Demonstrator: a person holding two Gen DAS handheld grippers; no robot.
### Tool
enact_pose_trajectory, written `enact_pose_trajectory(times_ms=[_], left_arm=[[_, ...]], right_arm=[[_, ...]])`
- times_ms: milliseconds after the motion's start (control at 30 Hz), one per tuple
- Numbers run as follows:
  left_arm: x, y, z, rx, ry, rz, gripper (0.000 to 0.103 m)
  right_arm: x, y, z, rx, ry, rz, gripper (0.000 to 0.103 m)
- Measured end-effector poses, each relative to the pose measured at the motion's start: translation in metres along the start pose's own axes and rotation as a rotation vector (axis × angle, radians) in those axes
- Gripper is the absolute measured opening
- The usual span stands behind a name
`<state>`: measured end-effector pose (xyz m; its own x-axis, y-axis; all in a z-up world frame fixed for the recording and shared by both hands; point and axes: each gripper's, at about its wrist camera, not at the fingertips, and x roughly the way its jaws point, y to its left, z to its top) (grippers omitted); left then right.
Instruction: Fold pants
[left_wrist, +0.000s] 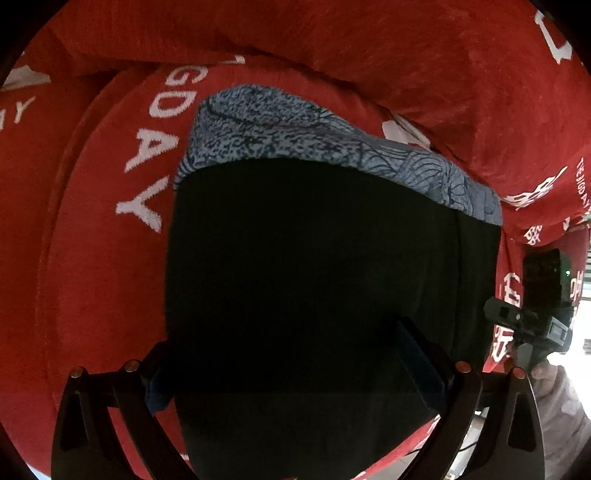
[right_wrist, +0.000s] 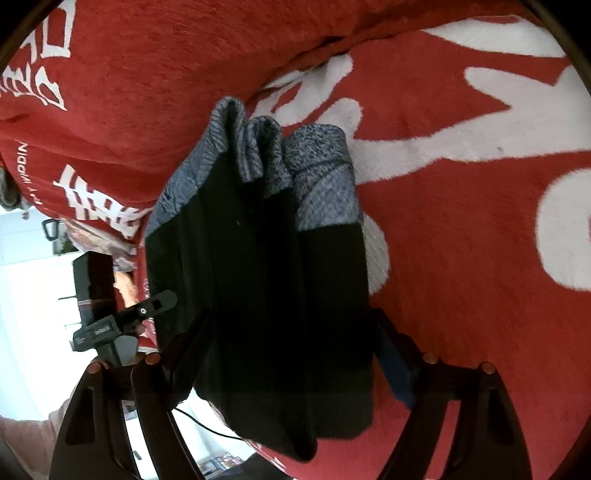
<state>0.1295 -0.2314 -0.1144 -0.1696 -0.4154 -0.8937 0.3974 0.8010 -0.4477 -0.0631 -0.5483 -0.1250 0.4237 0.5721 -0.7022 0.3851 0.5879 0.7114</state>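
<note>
Folded black pants (left_wrist: 295, 258) with a blue patterned top, lying on a red blanket (left_wrist: 92, 266) with white letters. Left tool (left_wrist: 291, 369) spread wide, one finger on each side of the pants. Right tool (right_wrist: 295, 350) spread wide the same way. Cannot tell if the fingers squeeze the pants or only sit beside them.

White "GDAY" lettering on red blanket (left_wrist: 110, 258); other print unreadable.
</note>
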Motion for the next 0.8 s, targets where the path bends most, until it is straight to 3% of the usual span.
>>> enact_pose_trajectory(times_ms=[300,567,800], left_arm=[[0.003,-0.003,0.001,-0.007,-0.016,-0.007,0.102],[-0.018,-0.013,-0.010,0.018,-0.094,-0.034,0.074],[-0.041,-0.020,-0.017,0.035,-0.125,-0.055,0.069]], right_arm=[[-0.001,-0.004,0.003,0.037,-0.003,0.019,0.085],[-0.008,0.004,-0.001,0.005,-0.014,0.016,0.052],[-0.020,0.018,-0.008,0.030,-0.041,0.082,0.045]])
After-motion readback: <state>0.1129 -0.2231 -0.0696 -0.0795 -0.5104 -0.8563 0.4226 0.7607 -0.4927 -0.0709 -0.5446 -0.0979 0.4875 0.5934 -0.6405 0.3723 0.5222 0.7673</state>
